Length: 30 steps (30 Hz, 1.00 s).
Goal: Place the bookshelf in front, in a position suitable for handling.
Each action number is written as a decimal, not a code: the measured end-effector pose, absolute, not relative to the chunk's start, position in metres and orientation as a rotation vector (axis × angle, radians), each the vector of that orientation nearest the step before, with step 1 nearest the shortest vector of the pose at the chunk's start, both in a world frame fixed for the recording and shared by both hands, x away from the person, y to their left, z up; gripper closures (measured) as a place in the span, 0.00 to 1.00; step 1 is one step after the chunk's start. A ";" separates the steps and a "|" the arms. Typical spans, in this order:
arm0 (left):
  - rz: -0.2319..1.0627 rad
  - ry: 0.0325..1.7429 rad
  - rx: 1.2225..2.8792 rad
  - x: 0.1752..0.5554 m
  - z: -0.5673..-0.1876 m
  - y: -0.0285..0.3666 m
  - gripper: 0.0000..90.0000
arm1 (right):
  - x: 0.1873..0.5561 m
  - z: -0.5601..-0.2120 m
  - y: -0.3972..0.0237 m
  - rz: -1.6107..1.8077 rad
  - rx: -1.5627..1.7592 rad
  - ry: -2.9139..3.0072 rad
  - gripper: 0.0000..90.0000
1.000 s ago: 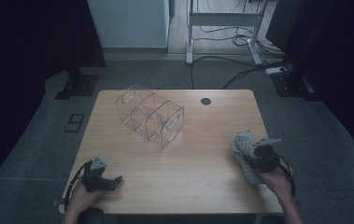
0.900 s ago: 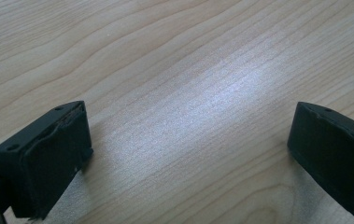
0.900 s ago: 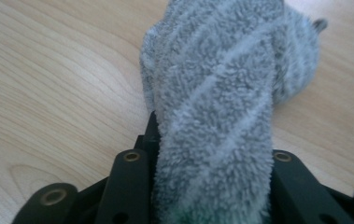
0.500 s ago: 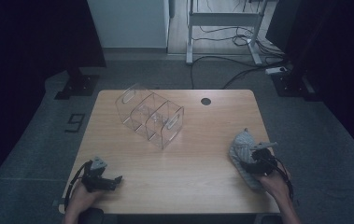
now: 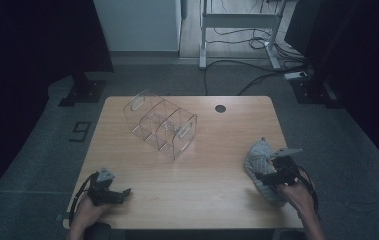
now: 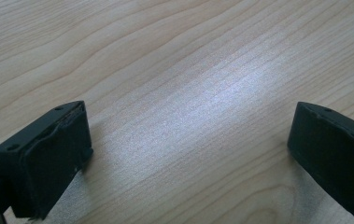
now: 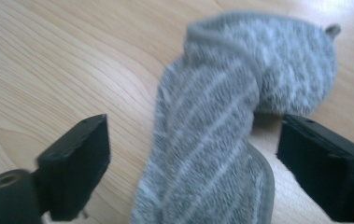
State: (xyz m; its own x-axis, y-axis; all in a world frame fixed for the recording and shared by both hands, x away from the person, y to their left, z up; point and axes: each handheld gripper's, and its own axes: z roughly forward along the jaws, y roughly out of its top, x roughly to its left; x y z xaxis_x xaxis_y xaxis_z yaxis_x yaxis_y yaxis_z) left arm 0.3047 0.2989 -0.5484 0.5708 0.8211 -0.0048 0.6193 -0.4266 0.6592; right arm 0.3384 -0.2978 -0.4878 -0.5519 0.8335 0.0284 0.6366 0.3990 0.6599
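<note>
Starting at the left: a dark mark shaped like a 9 (image 5: 80,131) is lying on the grey floor beside the table (image 5: 212,200), the one bit of writing readable here. The left gripper (image 5: 122,192) is resting low at the near left corner, its jaws standing wide over bare wood, nothing between them. Moving across, a clear plastic organizer (image 5: 161,125) with several compartments is sitting diagonally on the far half of the table, and a small black round hole (image 5: 220,108) is showing near the far edge. Over on the right, the grey striped sock (image 5: 258,160) is lying flat near the right edge, its long axis running from the near edge away toward the far side, leaning slightly left. The right gripper (image 5: 263,176) is hovering over it; its jaws have just been opening and are now wide apart, the sock (image 7: 221,121) lying between them with neither pad pressing on it
</note>
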 end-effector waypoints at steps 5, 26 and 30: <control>0.425 1.145 2.186 0.305 -0.548 0.299 0.00 | 0.338 -0.477 -0.292 0.955 1.238 2.361 0.01; 0.426 1.146 2.187 0.305 -0.548 0.299 0.00 | 0.356 -0.454 -0.236 1.083 1.138 2.452 0.00; 0.425 1.145 2.187 0.305 -0.548 0.299 0.00 | 0.360 -0.451 -0.224 1.101 1.119 2.460 0.00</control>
State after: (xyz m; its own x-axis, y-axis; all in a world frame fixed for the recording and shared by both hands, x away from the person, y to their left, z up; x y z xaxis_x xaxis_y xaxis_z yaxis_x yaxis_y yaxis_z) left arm 0.3049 0.2989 -0.5484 0.5709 0.8210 -0.0046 0.6193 -0.4269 0.6590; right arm 0.3597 -0.2237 -0.4510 -0.6844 0.7224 0.0989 0.5550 0.4282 0.7132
